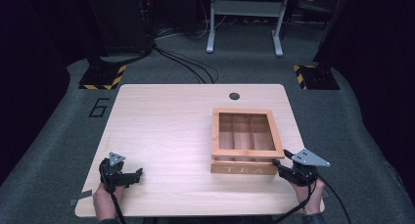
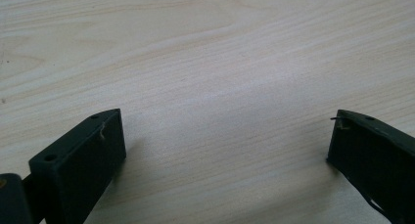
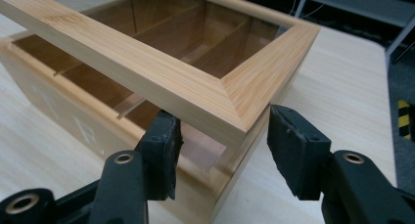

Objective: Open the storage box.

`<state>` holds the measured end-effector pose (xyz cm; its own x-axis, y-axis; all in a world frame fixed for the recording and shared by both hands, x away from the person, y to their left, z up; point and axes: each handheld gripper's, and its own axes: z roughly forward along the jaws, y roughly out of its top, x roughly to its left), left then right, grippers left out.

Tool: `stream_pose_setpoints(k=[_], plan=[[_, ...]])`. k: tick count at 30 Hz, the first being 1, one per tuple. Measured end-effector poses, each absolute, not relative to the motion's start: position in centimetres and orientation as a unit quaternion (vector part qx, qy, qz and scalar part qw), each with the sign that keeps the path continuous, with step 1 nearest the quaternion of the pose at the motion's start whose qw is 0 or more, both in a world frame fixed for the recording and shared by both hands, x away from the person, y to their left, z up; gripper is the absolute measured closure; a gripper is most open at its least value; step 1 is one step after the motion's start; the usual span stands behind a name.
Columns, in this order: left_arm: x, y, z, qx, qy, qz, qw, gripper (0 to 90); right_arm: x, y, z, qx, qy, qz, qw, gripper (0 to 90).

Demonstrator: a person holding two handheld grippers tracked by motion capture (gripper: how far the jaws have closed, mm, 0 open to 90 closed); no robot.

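Right gripper (image 3: pixel 222 145) sits at the near right corner of the tea box (image 1: pixel 243 168), jaws spread astride the corner of its framed lid (image 3: pixel 195 77) without pinching it; the lid is tilted up so I can lift it. That box stands near the table's (image 1: pixel 161 131) right edge. Left gripper (image 2: pixel 225 150) rests spread over bare wood by the near left corner, out of the way.

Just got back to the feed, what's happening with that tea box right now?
The person's right gripper is at the front right corner of the wooden tea box, with the glazed lid partly raised. One of its jaws sits under the lid's corner and the other stands clear outside, so the lid is propped, not clamped. The left gripper rests open over the bare table, holding nothing.
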<state>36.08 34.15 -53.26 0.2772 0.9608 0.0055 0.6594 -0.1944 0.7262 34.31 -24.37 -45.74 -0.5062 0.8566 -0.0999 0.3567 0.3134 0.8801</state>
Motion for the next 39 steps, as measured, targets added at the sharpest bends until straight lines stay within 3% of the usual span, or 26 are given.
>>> stream_pose_setpoints(k=[13, 39], plan=[[36.1, 34.2, -53.3, 0.735, 0.551, 0.24, 0.315, 0.4, 35.7, -24.1, -44.0, 0.382, 0.746, 0.436, 0.327, 42.9], [36.1, 34.2, -53.3, 0.735, 0.551, 0.24, 0.314, 0.4, 37.8, -24.3, -42.2, 0.373, 0.735, 0.449, 0.346, 48.4]])
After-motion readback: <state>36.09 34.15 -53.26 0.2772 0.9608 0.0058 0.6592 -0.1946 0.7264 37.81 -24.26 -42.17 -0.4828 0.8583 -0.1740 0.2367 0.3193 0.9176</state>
